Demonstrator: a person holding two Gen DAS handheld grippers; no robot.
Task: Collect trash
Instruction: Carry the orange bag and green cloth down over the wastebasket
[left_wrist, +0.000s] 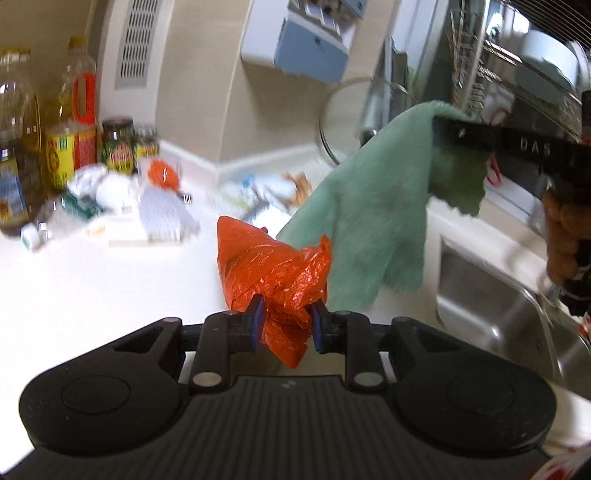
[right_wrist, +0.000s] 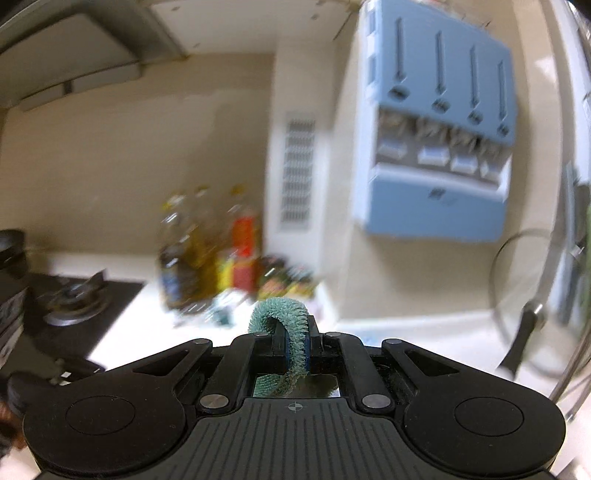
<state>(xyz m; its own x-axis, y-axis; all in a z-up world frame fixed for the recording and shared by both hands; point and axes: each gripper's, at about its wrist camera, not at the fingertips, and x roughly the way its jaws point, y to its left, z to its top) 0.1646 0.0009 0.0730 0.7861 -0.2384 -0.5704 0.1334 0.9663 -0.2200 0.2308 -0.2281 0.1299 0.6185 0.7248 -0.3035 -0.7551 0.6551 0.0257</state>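
My left gripper (left_wrist: 286, 321) is shut on a crumpled orange plastic bag (left_wrist: 273, 269), held above the white counter (left_wrist: 92, 295). To its right hangs a green fluffy cloth (left_wrist: 373, 206), pinched at its top by my right gripper (left_wrist: 443, 134), which reaches in from the right with a hand behind it. In the right wrist view that gripper (right_wrist: 295, 350) is shut on a fold of the green cloth (right_wrist: 284, 314). Loose trash lies at the back of the counter: white crumpled paper (left_wrist: 99, 184), a small orange bag (left_wrist: 162, 173) and wrappers (left_wrist: 266, 192).
Oil bottles (left_wrist: 70, 122) and jars (left_wrist: 118, 147) stand at the counter's back left. A steel sink (left_wrist: 498, 306) lies to the right, a dish rack (left_wrist: 498, 74) above it. A glass lid (right_wrist: 524, 306) leans on the wall. A blue wall dispenser (right_wrist: 439, 122) and a gas stove (right_wrist: 77, 299) are visible.
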